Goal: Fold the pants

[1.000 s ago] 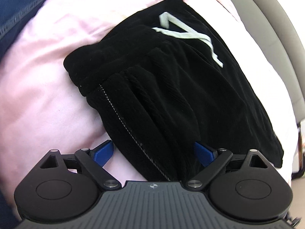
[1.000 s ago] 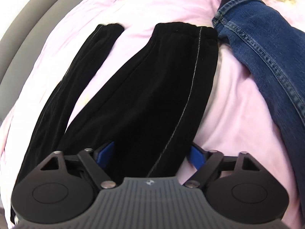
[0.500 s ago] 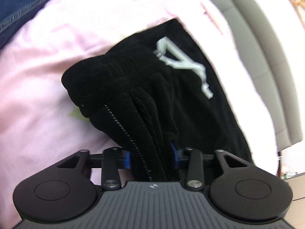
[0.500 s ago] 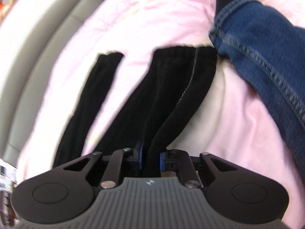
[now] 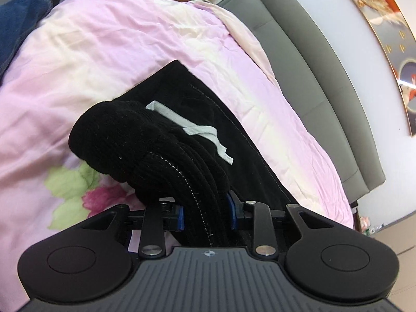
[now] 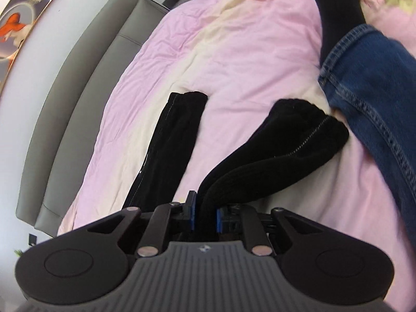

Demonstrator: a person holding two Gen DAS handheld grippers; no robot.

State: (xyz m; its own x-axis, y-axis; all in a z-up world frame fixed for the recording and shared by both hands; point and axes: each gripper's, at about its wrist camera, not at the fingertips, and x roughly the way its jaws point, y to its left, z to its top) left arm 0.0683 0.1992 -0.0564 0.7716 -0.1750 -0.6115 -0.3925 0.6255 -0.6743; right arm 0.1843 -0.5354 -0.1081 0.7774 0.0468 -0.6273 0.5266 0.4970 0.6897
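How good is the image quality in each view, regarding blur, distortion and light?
Left wrist view: strong fisheye bends the grey headboard; black pants sharp but nearly featureless; jeans blurred at the corner. Right wrist view: same curving, bright even light, jeans slightly smeared.

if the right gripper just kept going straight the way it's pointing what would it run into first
Probably the bunched black pant leg already pinched in the right gripper, then the pink bedsheet beyond its cuff. The jeans sit right of that line; depth is uncertain.
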